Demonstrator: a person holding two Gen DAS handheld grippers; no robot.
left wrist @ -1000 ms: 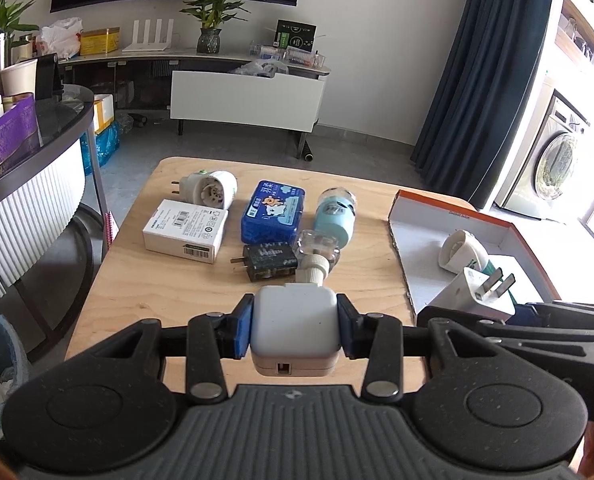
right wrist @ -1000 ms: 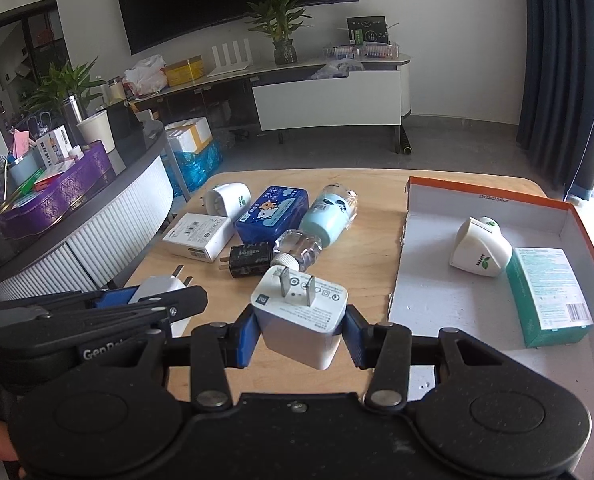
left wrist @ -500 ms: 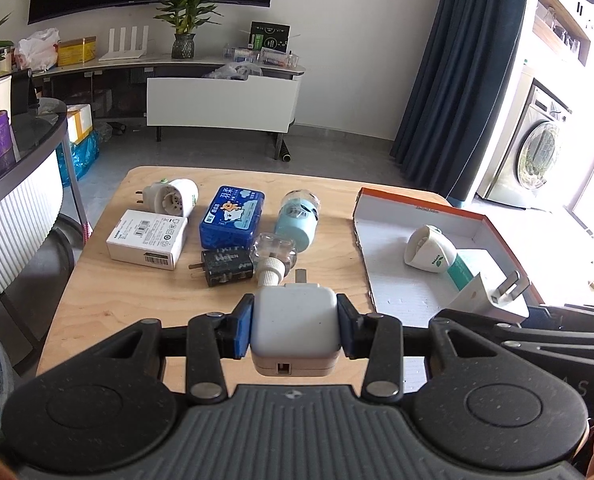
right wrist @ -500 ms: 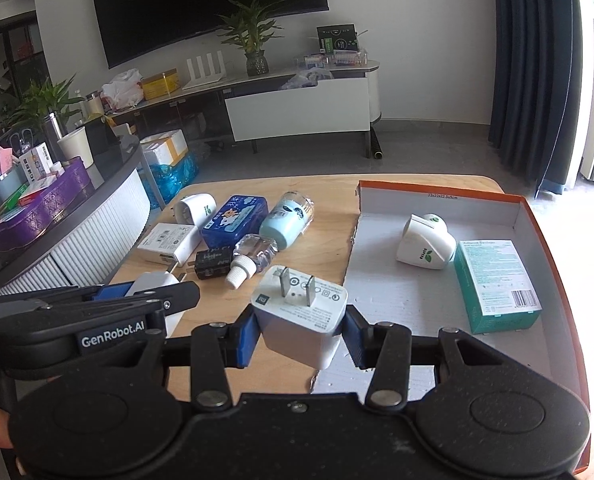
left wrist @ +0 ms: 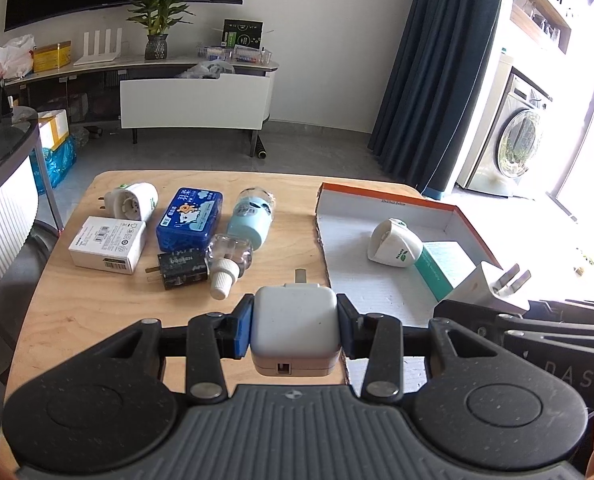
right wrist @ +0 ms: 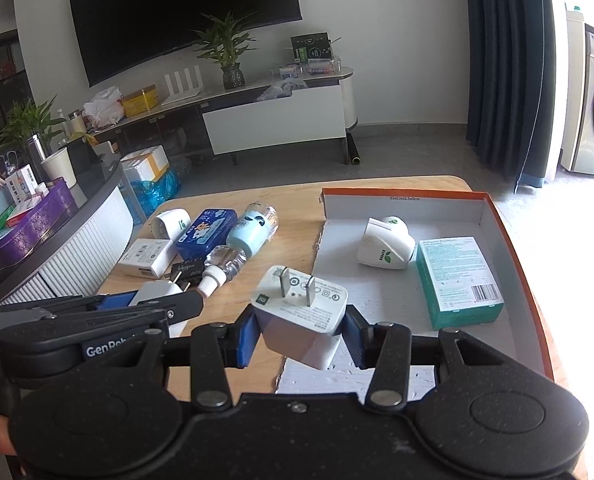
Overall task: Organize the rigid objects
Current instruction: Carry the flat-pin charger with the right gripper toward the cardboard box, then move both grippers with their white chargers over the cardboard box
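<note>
Left wrist: left tool (left wrist: 295, 330) clamped on rounded white cube charger (left wrist: 295, 326); right tool (right wrist: 300, 332) grips glossy pronged adapter (right wrist: 301, 325).

A large black wall-mounted television (right wrist: 185, 16) hangs on the white wall; below it a long low media console (left wrist: 193, 92), right of it dark blue curtains (left wrist: 429, 68).

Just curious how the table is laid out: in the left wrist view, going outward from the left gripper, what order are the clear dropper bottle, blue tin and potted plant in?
1. Clear dropper bottle, just ahead, on the table.
2. Blue tin, behind it.
3. Potted plant, on the far sideboard.
</note>
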